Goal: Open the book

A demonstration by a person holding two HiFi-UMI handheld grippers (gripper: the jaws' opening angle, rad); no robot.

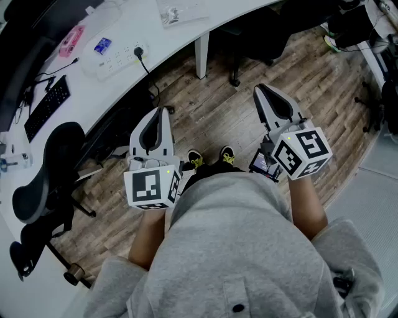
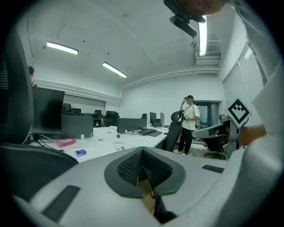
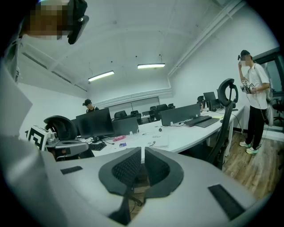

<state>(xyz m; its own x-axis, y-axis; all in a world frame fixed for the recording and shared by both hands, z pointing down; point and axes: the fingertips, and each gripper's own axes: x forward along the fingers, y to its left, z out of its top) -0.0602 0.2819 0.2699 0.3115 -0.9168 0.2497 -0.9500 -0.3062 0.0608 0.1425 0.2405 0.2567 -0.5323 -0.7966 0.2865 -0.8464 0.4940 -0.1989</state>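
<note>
White curved desk fills top L of head view. On it, L to R: black keyboard nr the L end, pink item, small blue box, white power strip w/ black plug at its R end, cable running off desk's edge. Clear bag w/ papers further R. Desk stands on wood-plank floor by a white leg. Also on floor: black chair on casters, just beside desk at L; chair base nr the leg; pair of black-yellow shoes.
</note>
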